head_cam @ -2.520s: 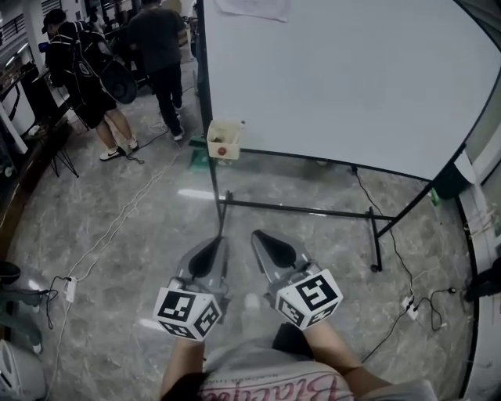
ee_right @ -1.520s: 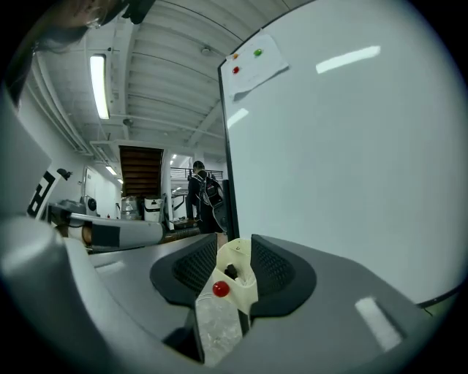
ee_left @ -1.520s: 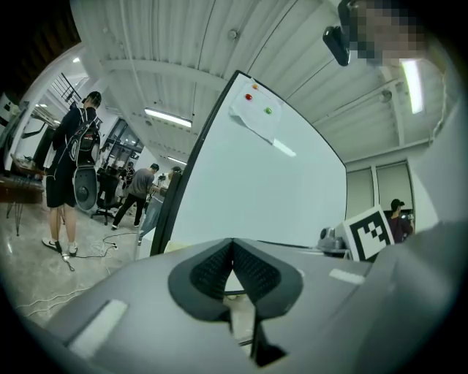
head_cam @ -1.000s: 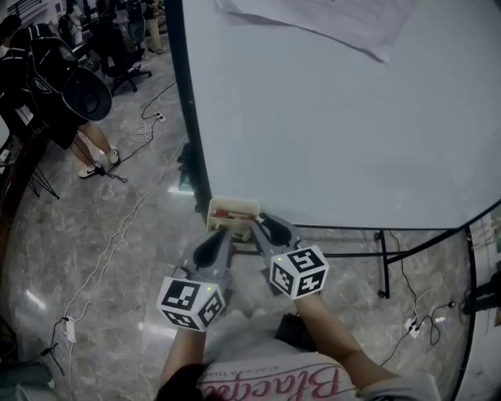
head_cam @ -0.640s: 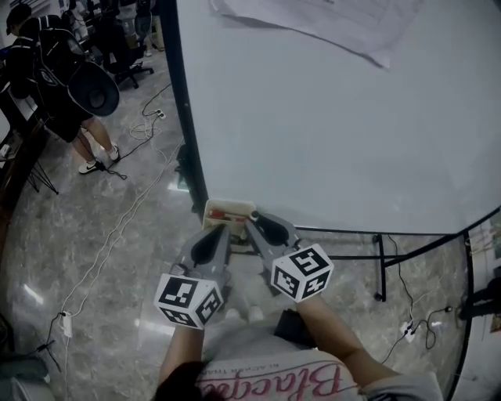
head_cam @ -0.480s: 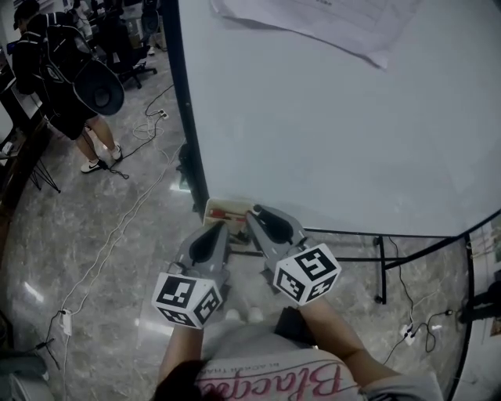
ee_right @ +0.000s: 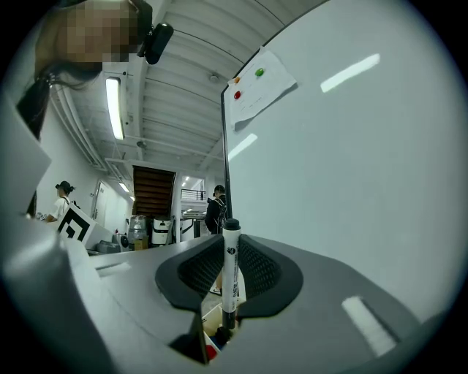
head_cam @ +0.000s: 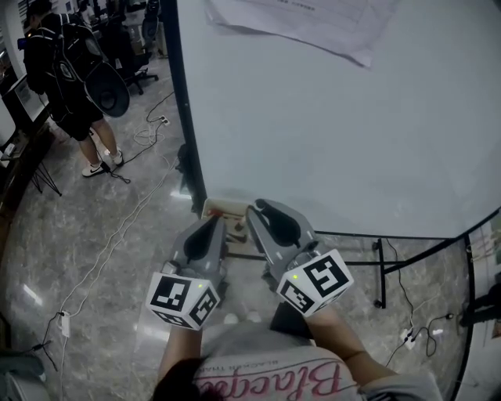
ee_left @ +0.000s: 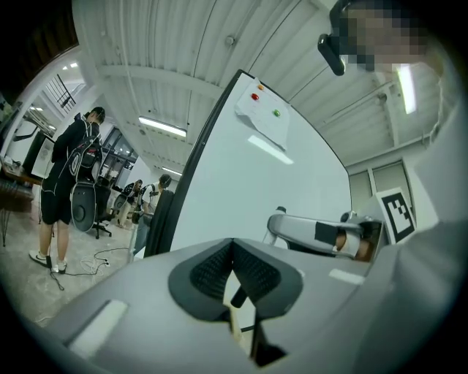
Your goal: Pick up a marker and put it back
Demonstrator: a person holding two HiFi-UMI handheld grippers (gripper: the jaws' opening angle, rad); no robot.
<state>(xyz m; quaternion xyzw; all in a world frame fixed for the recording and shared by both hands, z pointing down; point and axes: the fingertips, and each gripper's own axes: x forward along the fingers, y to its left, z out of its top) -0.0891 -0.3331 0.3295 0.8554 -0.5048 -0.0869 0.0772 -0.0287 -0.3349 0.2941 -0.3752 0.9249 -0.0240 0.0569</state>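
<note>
My right gripper [ee_right: 231, 245] is shut on a white marker [ee_right: 231, 281] with a black cap, which stands upright between the pads. Below it sits the small cream marker box [ee_right: 213, 337] with a red item inside. In the head view the right gripper [head_cam: 258, 208] hovers just above that box [head_cam: 220, 210], which hangs at the whiteboard's lower left corner. The marker itself is hidden there by the jaws. My left gripper [head_cam: 215, 223] is beside it, to the left, and its jaws [ee_left: 234, 245] are shut with nothing between them.
The big whiteboard [head_cam: 329, 117] fills the space ahead, with a paper sheet [head_cam: 313, 19] stuck near its top. Its black stand [head_cam: 380, 266] runs along the floor at right. A person [head_cam: 66, 66] stands at far left, and cables [head_cam: 117, 227] cross the marble floor.
The person has walked up to the whiteboard. Both grippers reached the box. The right gripper has since lifted away from it and come nearer the head camera, with the left gripper close beside it.
</note>
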